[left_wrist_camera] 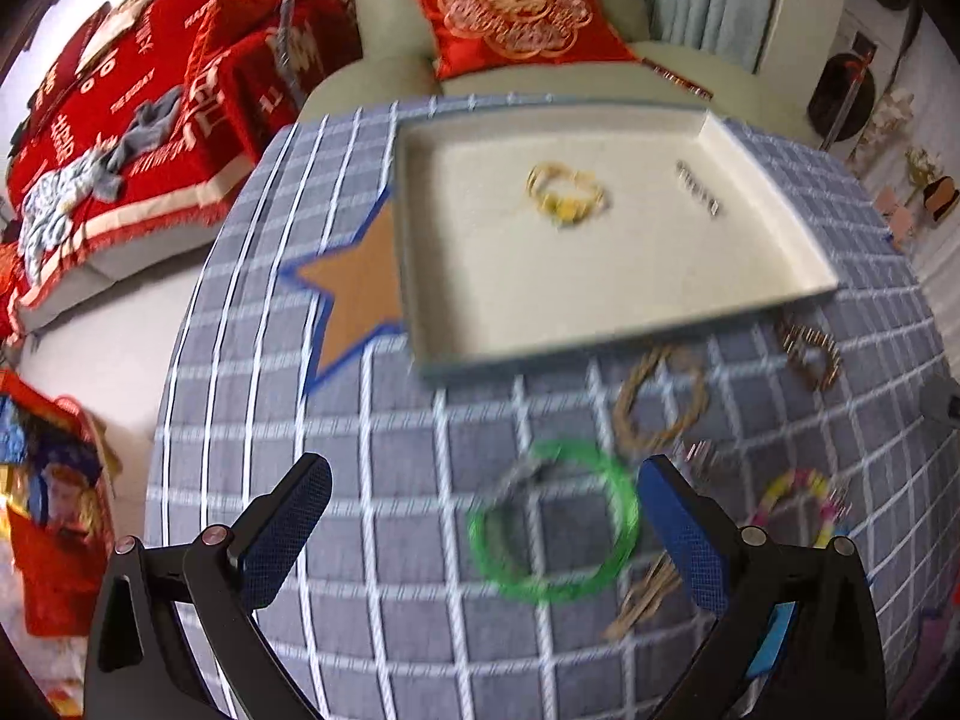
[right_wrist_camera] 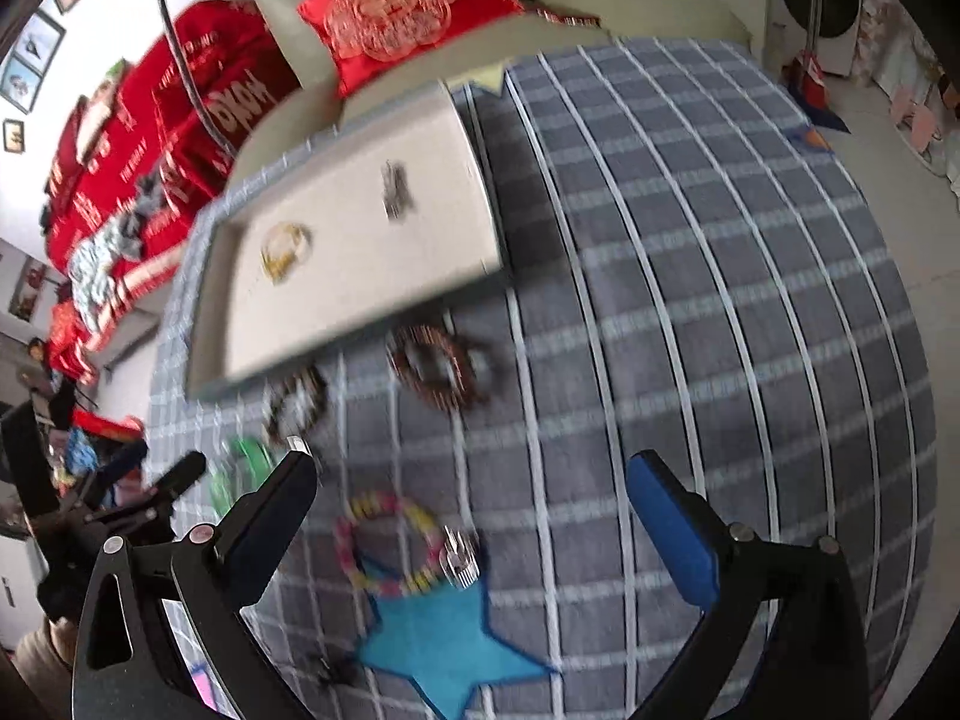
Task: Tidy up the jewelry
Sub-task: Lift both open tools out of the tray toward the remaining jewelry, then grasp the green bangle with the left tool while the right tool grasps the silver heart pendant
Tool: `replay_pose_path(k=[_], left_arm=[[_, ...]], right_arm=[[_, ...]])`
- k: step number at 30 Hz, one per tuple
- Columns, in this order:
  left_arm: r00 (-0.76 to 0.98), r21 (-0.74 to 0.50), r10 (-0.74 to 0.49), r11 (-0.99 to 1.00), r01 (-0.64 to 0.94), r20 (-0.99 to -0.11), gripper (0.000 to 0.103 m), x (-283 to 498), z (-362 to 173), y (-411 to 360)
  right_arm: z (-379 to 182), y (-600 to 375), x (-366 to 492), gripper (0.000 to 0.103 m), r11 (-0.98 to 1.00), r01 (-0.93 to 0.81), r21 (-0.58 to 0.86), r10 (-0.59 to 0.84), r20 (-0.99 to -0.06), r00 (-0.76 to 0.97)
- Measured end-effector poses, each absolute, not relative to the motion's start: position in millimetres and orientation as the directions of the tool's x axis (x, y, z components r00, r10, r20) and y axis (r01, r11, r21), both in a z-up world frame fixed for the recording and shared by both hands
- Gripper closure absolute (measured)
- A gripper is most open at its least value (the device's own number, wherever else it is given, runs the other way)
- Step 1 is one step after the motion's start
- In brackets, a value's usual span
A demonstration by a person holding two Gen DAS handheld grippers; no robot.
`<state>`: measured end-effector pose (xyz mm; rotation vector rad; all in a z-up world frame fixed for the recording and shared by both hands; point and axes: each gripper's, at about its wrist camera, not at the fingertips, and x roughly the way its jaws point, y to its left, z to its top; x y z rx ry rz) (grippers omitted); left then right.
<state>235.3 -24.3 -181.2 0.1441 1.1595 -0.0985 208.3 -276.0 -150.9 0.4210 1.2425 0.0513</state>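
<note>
Jewelry lies scattered on my grey checked tablecloth (left_wrist_camera: 372, 480), with some already in the cream tray (left_wrist_camera: 774, 222). From my left wrist view, a yellow bracelet (left_wrist_camera: 567, 192) and a small dark piece (left_wrist_camera: 699, 187) rest inside the tray. In front of it on the cloth are a tan ring-shaped bracelet (left_wrist_camera: 660, 399), a brown beaded one (left_wrist_camera: 810, 354) and a pink-and-yellow one (left_wrist_camera: 798, 504). My left gripper (left_wrist_camera: 480, 531) hangs with its tongs wide apart over a green bangle (left_wrist_camera: 555, 522), holding nothing. An orange star (left_wrist_camera: 354, 294) pokes out beside the tray.

From my right wrist view, my right gripper (right_wrist_camera: 471, 519) also stands wide apart and empty, above the pink-and-yellow bracelet just beside a blue star (right_wrist_camera: 444, 648). A small clear clip (right_wrist_camera: 459, 561) touches that bracelet. Everything is motion-blurred.
</note>
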Motion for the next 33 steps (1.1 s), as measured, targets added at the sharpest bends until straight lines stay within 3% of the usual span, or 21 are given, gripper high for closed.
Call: replay_pose_path(k=[6, 9, 20, 21, 23, 24, 33], left_arm=[[0.346, 0.039, 0.01, 0.996, 0.077, -0.938, 0.0, 220.0, -195.7, -8.1], [0.323, 0.041, 0.017, 0.997, 0.065, -0.946, 0.0, 217.0, -202.2, -3.3], [0.331, 0.061, 0.031, 0.995, 0.081, -0.943, 0.0, 221.4, -214.1, -2.1], [0.328, 0.057, 0.028, 0.995, 0.08, -0.944, 0.0, 222.1, -215.5, -2.0], [0.322, 0.049, 0.02, 0.995, 0.083, -0.946, 0.0, 223.3, -217.7, -2.1], [0.323, 0.047, 0.018, 0.995, 0.082, -0.946, 0.0, 224.8, -218.5, -2.4], [0.33, 0.048, 0.015, 0.994, 0.093, -0.944, 0.009, 227.8, -223.8, -9.9]], right_arm=[[-170.5, -261.7, 177.0, 0.0, 0.938, 0.171, 0.303, 0.259, -0.937, 0.236], [-176.7, -251.0, 169.5, 0.0, 0.966, 0.136, 0.219, 0.191, -0.962, 0.195], [-189.5, -234.2, 159.7, 0.004, 0.987, 0.101, 0.125, 0.107, -0.979, 0.173], [-190.8, -231.5, 159.5, 0.006, 0.99, 0.091, 0.109, 0.092, -0.98, 0.174], [-194.8, -227.2, 157.1, 0.026, 0.994, 0.08, 0.075, 0.061, -0.985, 0.164], [-198.1, -225.9, 156.8, 0.029, 0.995, 0.078, 0.057, 0.045, -0.987, 0.155], [-202.6, -193.6, 176.8, 0.041, 1.0, 0.023, 0.009, 0.004, -0.978, 0.211]])
